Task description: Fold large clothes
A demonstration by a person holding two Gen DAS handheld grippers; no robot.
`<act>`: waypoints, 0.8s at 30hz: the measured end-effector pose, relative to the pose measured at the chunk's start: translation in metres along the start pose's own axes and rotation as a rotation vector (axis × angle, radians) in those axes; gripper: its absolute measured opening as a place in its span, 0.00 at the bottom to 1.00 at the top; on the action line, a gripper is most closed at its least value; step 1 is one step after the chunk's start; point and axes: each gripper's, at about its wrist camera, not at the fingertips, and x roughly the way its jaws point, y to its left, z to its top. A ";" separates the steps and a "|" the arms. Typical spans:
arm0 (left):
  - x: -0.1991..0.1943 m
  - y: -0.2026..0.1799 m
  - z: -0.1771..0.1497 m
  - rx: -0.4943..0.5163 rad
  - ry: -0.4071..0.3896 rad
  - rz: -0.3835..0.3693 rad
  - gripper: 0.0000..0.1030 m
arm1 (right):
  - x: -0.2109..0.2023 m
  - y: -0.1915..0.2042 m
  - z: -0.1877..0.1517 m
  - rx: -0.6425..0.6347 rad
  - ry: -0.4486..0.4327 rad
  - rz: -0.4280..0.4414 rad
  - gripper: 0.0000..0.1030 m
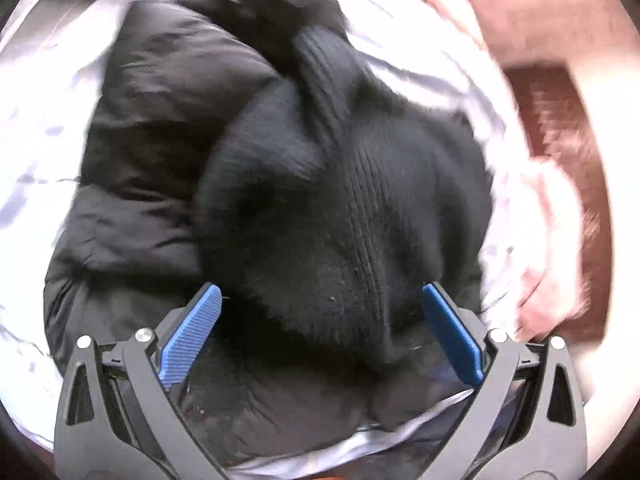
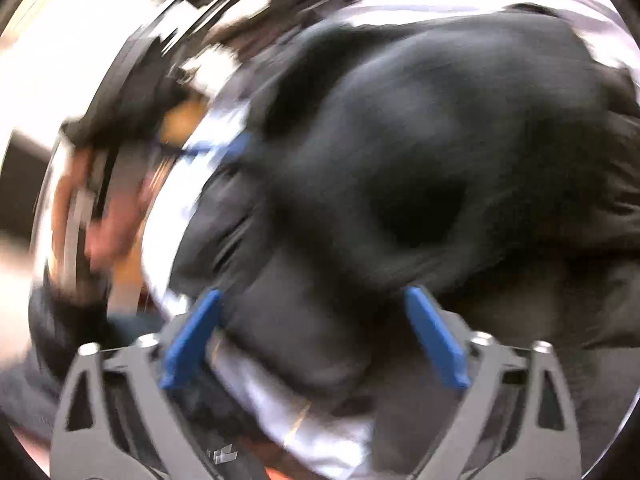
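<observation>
You hold both the left gripper (image 1: 322, 296) and right gripper (image 2: 314, 300) with fingers spread apart and gripping nothing, poised just over the black knit sweater (image 1: 348, 200) heaped on the black puffer jacket (image 1: 160, 120) atop the pale sheet (image 1: 36, 128), likely to pick a fold edge.

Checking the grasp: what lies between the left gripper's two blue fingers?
In the left wrist view, a fold of the black knit sweater lies between the open left gripper fingers, over the black puffer jacket.

Cloth, plastic and wood

Between the left gripper (image 1: 322, 294) fingers, ribbed matt black knit (image 1: 340, 208); left of it, smooth black padded jacket (image 1: 160, 92); ridged blue plastic pads (image 1: 191, 336); far right, glossy brown wood (image 1: 560, 120).
</observation>
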 end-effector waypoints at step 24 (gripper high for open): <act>-0.065 0.055 0.003 -0.117 -0.196 0.059 0.98 | 0.212 0.094 -0.011 0.170 0.160 0.045 0.27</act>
